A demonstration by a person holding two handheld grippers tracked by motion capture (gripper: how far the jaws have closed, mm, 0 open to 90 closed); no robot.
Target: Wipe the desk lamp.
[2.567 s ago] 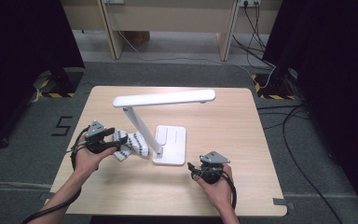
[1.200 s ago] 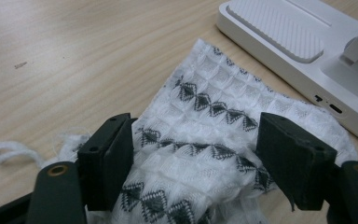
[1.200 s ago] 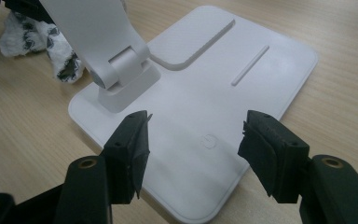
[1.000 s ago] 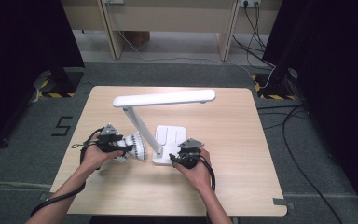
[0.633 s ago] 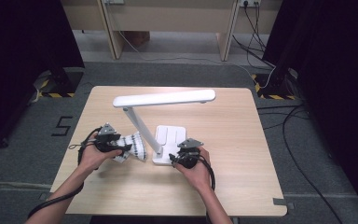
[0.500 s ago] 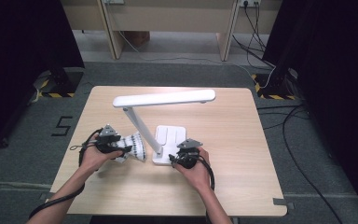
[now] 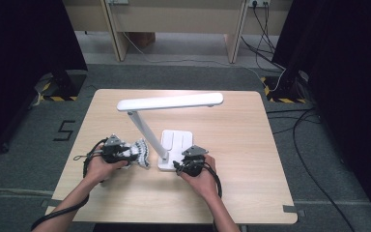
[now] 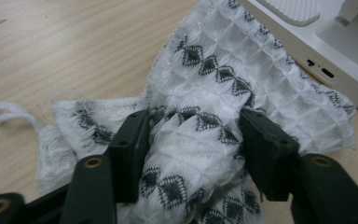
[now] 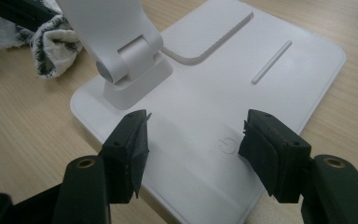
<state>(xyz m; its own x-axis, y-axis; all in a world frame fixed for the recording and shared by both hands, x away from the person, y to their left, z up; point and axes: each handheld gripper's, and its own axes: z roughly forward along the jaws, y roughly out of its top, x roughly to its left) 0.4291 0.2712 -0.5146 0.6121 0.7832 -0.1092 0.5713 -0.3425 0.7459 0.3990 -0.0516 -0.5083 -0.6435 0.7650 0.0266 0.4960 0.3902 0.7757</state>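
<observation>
A white desk lamp (image 7: 169, 101) stands mid-table on a flat base (image 7: 176, 142), its long head level above. A white waffle cloth (image 7: 139, 151) with dark diamond marks lies bunched against the base's left side. My left gripper (image 7: 128, 153) is shut on the cloth; a thick fold (image 8: 191, 135) fills the space between my jaws, right beside the lamp base (image 8: 335, 51). My right gripper (image 7: 178, 166) is open over the base's front corner. The base (image 9: 261, 93) and its power mark (image 9: 226, 142) lie between its jaws, and the arm hinge (image 9: 126, 60) rises just ahead.
The wooden table (image 7: 241, 159) has bare room to the right and behind the lamp. Its front edge is close below my hands. Cables (image 7: 294, 121) trail on the grey floor at the right, and a desk (image 7: 174, 19) stands beyond.
Since 2.6 s ago, the left gripper has carried the cloth right toward the lamp post and the right gripper has moved left to the base. Over the last second, almost nothing moved.
</observation>
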